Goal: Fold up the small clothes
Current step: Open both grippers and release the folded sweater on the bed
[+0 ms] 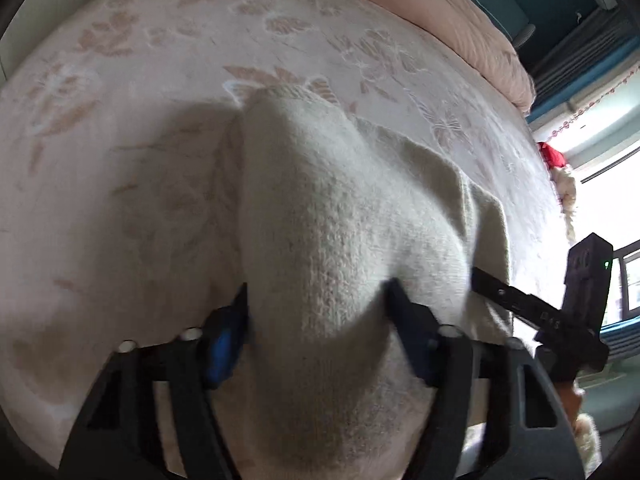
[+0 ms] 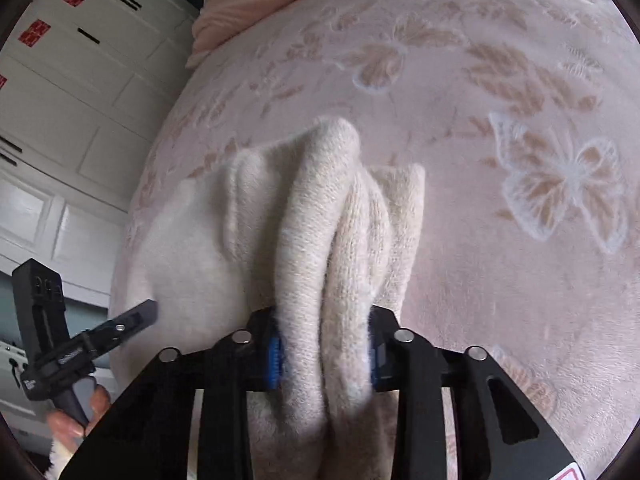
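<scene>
The cream knitted garment (image 1: 340, 208) hangs bunched over the pink butterfly bedspread (image 1: 120, 80), gripped by the left gripper (image 1: 316, 312) and right gripper (image 2: 326, 352), fingers closed on it.

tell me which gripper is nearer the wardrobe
Left. In the right wrist view the left gripper sits on the wardrobe side of the knit garment; the right gripper is farther.

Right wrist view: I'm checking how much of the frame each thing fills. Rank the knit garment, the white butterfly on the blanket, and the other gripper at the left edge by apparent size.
1. Knit garment, largest, though nearest the camera.
2. White butterfly.
3. Left gripper, partly cut off, so its rank against the butterfly is unsure.
</scene>
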Tool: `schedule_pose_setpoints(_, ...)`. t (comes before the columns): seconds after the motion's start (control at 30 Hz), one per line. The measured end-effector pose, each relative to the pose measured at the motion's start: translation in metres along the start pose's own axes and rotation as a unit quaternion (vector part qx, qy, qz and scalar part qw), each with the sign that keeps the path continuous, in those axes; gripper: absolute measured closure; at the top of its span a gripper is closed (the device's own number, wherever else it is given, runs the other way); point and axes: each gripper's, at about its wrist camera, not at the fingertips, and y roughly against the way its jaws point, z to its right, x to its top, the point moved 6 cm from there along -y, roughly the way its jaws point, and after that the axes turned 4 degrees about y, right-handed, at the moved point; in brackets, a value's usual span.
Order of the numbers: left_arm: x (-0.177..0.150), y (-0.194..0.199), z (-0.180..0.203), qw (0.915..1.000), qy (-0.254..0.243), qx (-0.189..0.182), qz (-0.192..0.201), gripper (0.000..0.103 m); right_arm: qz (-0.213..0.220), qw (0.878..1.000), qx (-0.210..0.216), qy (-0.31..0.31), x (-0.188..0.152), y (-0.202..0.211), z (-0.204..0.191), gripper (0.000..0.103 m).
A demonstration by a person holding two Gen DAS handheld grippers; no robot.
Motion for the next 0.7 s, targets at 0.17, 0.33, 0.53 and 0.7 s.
schedule_pose_setpoints(0.17,0.013,0.024,0.042,0.9971,-0.058,-0.028,0.041,0.056,0.082,0.995,-0.037,0.052,0.011,0.051,-0.020,0.079)
schedule_pose_setpoints(0.33,0.013,-0.015,0.046,0.9932,-0.095,0.062,0.024,0.050,0.037,0.995,-0.084,0.025,0.005,0.028,0.015,0.073)
schedule_pose_setpoints(0.53,-0.009,0.052,0.052,0.9884,-0.105,0.065,0.088,0.050,0.102,0.988,-0.079,0.086,-0.032,0.106,-0.036,0.093)
schedule_pose_setpoints(0.7,-0.044,0.032,0.055,0.9816,-0.136,0.120,0.061,0.047,0.015,0.979,-0.157,0.129,-0.074,0.045,-0.004,0.094)
